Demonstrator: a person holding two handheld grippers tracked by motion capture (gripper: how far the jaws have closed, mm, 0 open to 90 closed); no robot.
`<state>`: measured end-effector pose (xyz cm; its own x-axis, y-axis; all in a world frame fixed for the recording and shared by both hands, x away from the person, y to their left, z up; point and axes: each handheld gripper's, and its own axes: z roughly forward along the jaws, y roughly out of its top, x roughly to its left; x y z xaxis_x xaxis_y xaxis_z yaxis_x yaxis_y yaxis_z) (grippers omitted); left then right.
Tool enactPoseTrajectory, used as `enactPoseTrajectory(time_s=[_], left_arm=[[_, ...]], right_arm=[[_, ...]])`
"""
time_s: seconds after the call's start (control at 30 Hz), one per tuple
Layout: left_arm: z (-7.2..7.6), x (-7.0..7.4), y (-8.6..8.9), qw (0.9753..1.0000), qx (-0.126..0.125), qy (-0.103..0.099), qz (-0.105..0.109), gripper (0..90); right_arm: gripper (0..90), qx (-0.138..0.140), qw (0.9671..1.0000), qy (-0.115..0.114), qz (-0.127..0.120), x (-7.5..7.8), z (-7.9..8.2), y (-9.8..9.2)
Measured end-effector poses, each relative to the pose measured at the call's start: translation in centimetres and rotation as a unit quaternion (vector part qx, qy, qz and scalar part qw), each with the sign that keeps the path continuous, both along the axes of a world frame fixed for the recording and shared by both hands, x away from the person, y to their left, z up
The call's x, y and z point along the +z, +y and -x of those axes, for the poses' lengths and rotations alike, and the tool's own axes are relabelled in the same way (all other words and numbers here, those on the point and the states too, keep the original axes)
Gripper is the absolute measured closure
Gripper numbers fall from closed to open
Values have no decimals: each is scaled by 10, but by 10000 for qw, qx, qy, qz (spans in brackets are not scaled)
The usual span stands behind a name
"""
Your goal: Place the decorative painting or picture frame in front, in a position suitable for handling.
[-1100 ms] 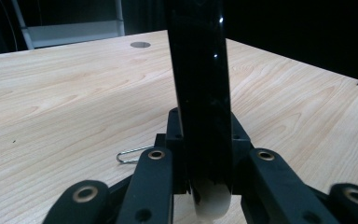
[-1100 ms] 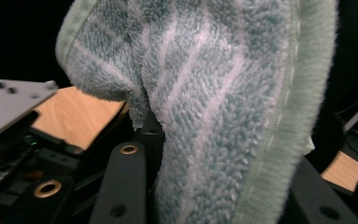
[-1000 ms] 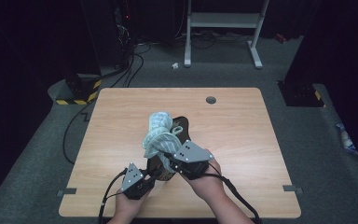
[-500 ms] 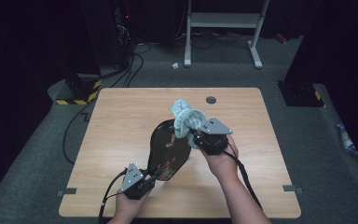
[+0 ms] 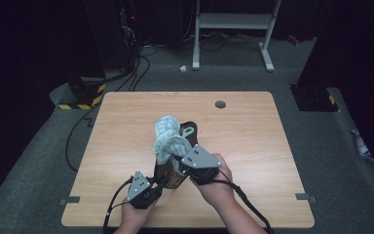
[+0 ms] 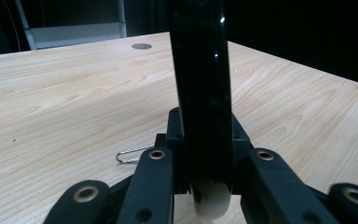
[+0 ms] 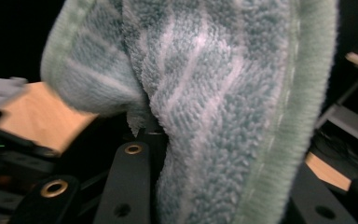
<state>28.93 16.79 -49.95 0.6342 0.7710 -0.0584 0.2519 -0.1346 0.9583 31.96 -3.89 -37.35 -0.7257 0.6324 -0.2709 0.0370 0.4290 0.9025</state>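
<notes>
We saw a pale wooden surface (image 5: 253,131) with one round cable hole (image 5: 220,104) near its far edge, set on grey carpet in a dark room; one white frame (image 5: 233,22) stood beyond, and one black-and-yellow striped base (image 5: 80,100) sat at the far left corner. We counted two grippers, one cloth and one dark glossy tray. The left gripper (image 5: 146,187) had its fingers clenched on the near end of the tray (image 5: 168,173), which rose upright before its camera; the right gripper (image 5: 177,158) grasped the teal-and-white terry cloth (image 5: 168,136) against the tray's raised face, mid-surface. The cloth hid the right fingers' tips, and the tray's true shape was hard to make out; one small wire clip (image 6: 130,155) lay beside the left gripper.
</notes>
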Motion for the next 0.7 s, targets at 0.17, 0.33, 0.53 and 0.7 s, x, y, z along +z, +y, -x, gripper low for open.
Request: enactPoseTrajectory(time_s=[0.17, 0.33, 0.53, 0.7], left_arm=[[-1, 0, 1, 10000, -30, 17, 14, 782], [-2, 0, 0, 10000, -46, 22, 32, 783], [-1, 0, -1, 10000, -40, 3, 40, 783], [-1, 0, -1, 10000, -40, 7, 29, 783]], right_arm=[[662, 33, 10000, 28, -45, 2, -2, 0], [662, -242, 9994, 168, -192, 2, -24, -15], [661, -874, 9952, 355, -240, -2, -57, -40], [660, -1287, 9896, 612, -200, -12, -79, -57]])
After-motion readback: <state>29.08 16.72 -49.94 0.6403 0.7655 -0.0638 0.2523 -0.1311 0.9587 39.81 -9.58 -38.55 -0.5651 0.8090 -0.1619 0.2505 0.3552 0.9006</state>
